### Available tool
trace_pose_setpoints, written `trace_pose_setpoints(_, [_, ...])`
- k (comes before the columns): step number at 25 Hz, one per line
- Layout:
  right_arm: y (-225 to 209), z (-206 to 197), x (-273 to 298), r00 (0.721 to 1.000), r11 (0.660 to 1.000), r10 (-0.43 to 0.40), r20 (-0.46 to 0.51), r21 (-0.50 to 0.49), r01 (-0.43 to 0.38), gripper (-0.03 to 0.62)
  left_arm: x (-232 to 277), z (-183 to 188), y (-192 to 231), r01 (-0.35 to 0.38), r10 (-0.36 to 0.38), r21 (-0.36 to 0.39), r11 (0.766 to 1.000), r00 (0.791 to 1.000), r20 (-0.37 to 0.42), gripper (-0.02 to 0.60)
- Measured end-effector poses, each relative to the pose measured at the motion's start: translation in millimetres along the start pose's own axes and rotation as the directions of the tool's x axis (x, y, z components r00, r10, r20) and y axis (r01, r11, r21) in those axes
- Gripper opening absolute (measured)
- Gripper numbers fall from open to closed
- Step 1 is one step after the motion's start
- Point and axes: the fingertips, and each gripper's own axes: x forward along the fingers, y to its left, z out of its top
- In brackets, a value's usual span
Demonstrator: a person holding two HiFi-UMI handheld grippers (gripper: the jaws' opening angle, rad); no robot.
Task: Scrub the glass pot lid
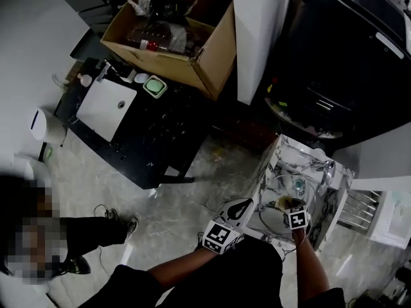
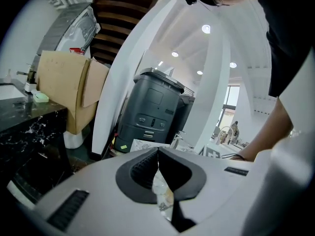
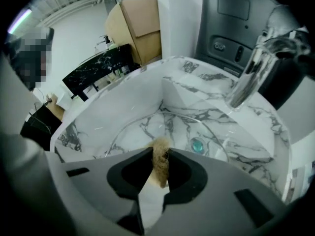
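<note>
The glass pot lid stands tilted in a marble basin, and its clear rim arcs across the right gripper view. At the lid's left edge my left gripper is shut on the rim; a thin clear edge shows between its jaws. My right gripper is shut on a tan scrub pad, which rests against the lid. A teal drain plug shows through the glass.
A chrome faucet overhangs the basin at the right. Behind it stand a white pillar and a dark grey machine. To the left are a black marble counter, a cardboard box and a seated person.
</note>
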Motion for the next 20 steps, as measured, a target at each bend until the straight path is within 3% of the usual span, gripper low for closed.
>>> trace_pose_setpoints(5, [-8,3,-72,0.987,0.991,-0.096,0.128,0.110,0.082,0.075,21,5,-8,0.072,-0.072,0.006,0.997,0.997,-0.004,0.015])
trace_pose_setpoints(10, [-4,5,-148,0.945,0.972,-0.168,0.280,0.207,0.111,0.075,29,21,-44,0.149,-0.149,0.128,0.980,0.989,-0.008,0.017])
trace_pose_setpoints(13, [0,16,-202,0.887,0.961,-0.205,0.415,0.258,0.101,0.075,26,35,-69,0.162,-0.166,0.148,0.976,0.986,0.015,0.016])
trace_pose_setpoints(17, [0,30,-276,0.777,0.949,-0.256,0.576,0.303,0.089,0.075,20,56,-110,0.136,-0.144,0.129,0.982,0.988,0.053,0.016])
trace_pose_setpoints(20, [6,29,-330,0.693,0.955,-0.270,0.669,0.279,0.103,0.075,10,75,-142,0.089,-0.104,0.135,0.987,0.988,0.111,0.017])
